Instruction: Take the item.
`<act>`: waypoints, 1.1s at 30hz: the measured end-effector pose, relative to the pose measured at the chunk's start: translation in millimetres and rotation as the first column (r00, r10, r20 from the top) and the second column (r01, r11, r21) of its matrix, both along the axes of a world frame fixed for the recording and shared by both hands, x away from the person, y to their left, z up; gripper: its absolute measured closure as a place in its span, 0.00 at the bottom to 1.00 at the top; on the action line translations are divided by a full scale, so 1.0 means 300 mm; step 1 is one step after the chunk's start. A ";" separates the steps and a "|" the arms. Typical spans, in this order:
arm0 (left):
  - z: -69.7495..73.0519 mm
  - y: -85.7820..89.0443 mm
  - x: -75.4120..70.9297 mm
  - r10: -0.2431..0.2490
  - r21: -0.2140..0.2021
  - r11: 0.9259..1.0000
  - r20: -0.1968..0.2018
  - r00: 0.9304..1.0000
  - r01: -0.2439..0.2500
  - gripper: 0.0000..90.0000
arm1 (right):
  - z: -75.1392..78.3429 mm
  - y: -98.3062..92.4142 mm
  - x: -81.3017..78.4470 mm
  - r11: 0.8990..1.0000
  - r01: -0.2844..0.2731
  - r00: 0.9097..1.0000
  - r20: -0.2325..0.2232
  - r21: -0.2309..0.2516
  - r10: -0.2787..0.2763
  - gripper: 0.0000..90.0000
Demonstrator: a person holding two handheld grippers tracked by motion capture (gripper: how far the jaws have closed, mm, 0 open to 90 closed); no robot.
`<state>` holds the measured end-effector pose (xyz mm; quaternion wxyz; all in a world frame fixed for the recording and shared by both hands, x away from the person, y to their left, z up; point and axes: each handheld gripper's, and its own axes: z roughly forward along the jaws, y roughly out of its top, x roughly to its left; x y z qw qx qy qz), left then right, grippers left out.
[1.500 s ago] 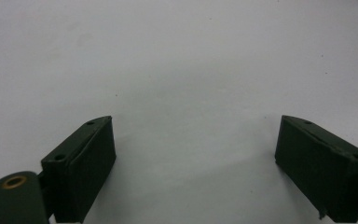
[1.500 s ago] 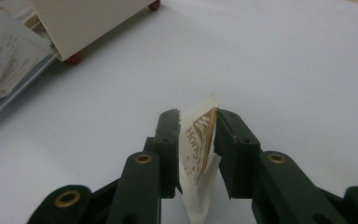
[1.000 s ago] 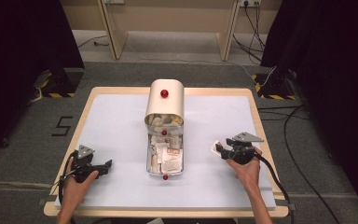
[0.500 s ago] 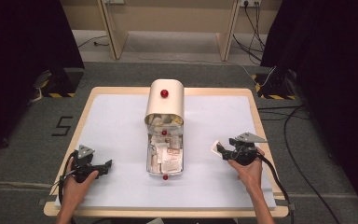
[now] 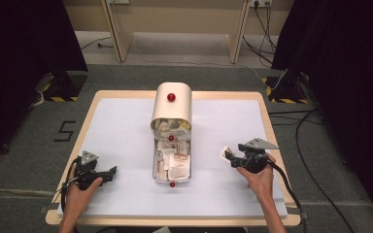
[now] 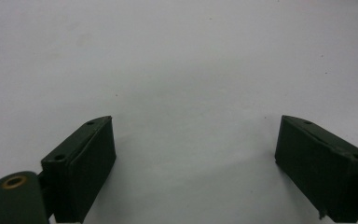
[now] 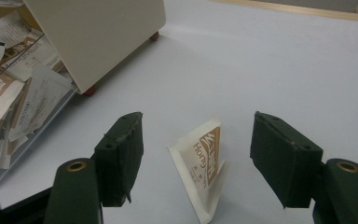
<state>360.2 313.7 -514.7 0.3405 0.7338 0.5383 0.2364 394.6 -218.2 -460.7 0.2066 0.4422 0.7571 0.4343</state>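
Note:
A cream box (image 5: 172,104) with a red knob stands at mid-table, and in front of it a clear tray (image 5: 154,165) is pulled out, full of paper sachets. One white-and-brown sachet (image 7: 205,163) stands on edge on the white table between the jaws of my right gripper (image 7: 196,140). Those jaws have just been opening and stand apart from the sachet on both sides. From above, the sachet (image 5: 225,153) is at the tips of the right gripper (image 5: 232,158), right of the tray. My left gripper (image 5: 110,172) rests at the front left, open (image 6: 196,140) over bare table.
The box (image 7: 98,32) and the tray's wall (image 7: 32,140) lie to the left in the right gripper view, a short way off. The wooden table edge (image 5: 267,126) runs close on the right. Cables trail across the grey floor (image 5: 320,160).
The right hand has shifted very slightly, with the sachet staying on the table at its jaw tips. The left hand has kept still.

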 end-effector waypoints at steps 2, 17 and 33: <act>0.000 0.000 0.000 0.000 0.000 1.000 0.000 1.000 0.000 0.13 | 0.003 0.005 -0.003 1.000 -0.003 1.000 0.002 -0.008 0.003 0.39; 0.000 0.000 0.000 0.000 0.000 1.000 0.000 1.000 0.000 0.13 | 0.011 0.015 -0.025 1.000 -0.023 1.000 0.005 -0.011 0.023 0.39; 0.000 0.000 0.000 0.000 0.000 1.000 0.000 1.000 0.000 0.13 | 0.015 0.015 -0.066 0.999 -0.044 0.999 0.007 -0.014 0.044 0.39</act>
